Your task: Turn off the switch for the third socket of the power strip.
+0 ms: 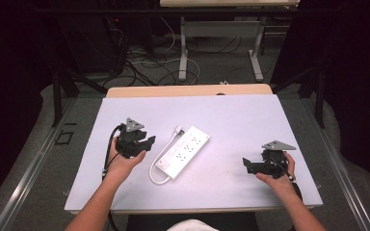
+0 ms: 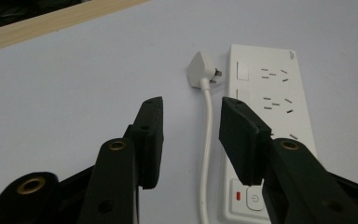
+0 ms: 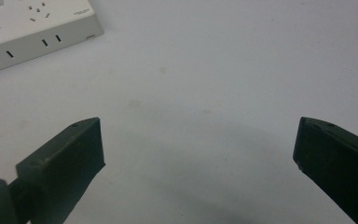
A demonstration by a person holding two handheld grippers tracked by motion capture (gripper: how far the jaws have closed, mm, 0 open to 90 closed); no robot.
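The left gripper [image 2: 191, 140], jaws partly apart and empty, is to be centred over the white cable [image 2: 208, 140] beside the power strip [image 1: 183, 151] before closing; the right gripper [image 3: 198, 158] is held wide open.

White tabletop [image 1: 250, 120], tangled floor cables [image 1: 144, 60] beyond
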